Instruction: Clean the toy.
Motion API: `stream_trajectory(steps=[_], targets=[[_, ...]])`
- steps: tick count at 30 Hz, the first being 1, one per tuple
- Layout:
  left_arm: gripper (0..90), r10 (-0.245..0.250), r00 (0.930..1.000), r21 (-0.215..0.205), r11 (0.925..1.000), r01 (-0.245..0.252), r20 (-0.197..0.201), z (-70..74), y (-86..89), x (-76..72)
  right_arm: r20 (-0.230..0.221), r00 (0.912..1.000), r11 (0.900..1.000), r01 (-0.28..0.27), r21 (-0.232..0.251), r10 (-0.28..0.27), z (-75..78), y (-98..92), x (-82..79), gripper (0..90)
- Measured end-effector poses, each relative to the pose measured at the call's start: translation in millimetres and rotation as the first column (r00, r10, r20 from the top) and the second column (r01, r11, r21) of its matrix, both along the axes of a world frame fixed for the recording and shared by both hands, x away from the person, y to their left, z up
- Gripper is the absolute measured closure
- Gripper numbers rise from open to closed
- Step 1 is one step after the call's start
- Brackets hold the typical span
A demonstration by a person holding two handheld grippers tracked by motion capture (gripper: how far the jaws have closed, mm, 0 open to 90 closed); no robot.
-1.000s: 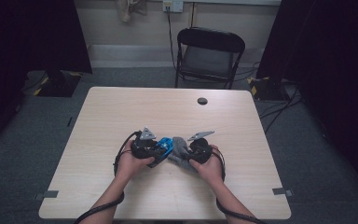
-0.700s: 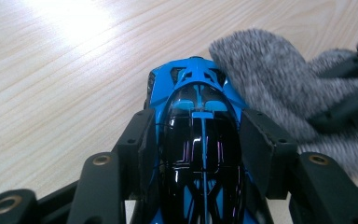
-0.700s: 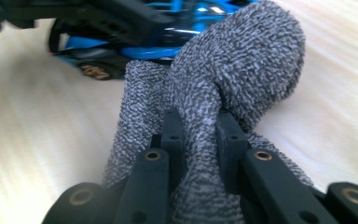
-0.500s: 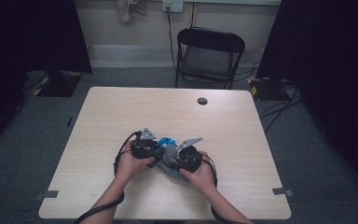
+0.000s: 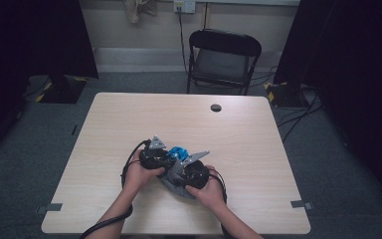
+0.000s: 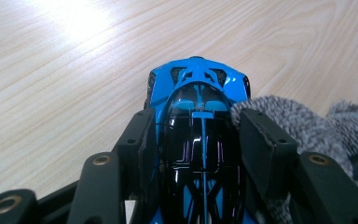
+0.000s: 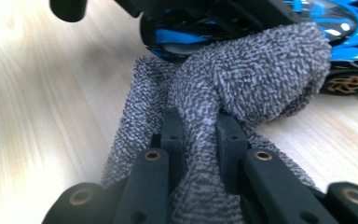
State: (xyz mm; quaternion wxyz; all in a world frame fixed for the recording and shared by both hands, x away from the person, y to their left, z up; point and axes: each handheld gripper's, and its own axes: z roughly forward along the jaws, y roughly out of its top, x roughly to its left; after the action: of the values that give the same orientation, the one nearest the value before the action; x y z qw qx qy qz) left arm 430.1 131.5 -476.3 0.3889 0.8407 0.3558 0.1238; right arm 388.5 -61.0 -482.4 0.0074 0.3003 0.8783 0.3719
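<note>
A blue toy car (image 6: 198, 93) was clamped by its sides in the left tool (image 6: 198, 135), jaws part closed on the body, near the front middle of the desk (image 5: 129, 124). A grey cloth (image 7: 242, 79) was pinched tight in the right tool (image 7: 200, 128), jaws narrow, with a bunched fold pressed against the car's side. The step in hand was judged to be wiping the car with the cloth.

To do it well, the left tool would best be kept steady so the car is not rolled or twisted out of the grip. The cloth should be swept along the bodywork with light pressure, and the right jaws kept clear of the left jaws, since the 2 tools were nearly touching. The loose tail of cloth could be snagged under a wheel (image 7: 345, 84).

In the high view, the 2 tools (image 5: 154, 158) (image 5: 191, 172) were seen close together with a speck of blue between them, plus a chair (image 5: 224, 59) and a dark round spot (image 5: 216, 107) at the far edge of the desk; grip detail was too small to tell. In the left tool view, the car's glossy black roof and the cloth at the right jaw were shown. In the right tool view, the pinch on the cloth and a bronze wheel were shown.
</note>
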Motion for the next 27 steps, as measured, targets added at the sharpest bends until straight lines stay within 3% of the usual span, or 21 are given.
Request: stream_trajectory(steps=[16,27], targets=[[47.4,0.003,0.9999,0.019,0.9998,-0.003,0.015,0.6,-0.2,-0.4,-0.004,0.9960,0.996,-0.089,0.013,0.089,-0.6,21.1,-16.5,77.2],[47.4,0.010,0.9998,0.002,0.9999,-0.010,0.015,-0.2,0.1,-1.0,-0.004,0.9891,0.989,-0.147,0.026,0.147,1.0,25.4,-21.7,77.1]])
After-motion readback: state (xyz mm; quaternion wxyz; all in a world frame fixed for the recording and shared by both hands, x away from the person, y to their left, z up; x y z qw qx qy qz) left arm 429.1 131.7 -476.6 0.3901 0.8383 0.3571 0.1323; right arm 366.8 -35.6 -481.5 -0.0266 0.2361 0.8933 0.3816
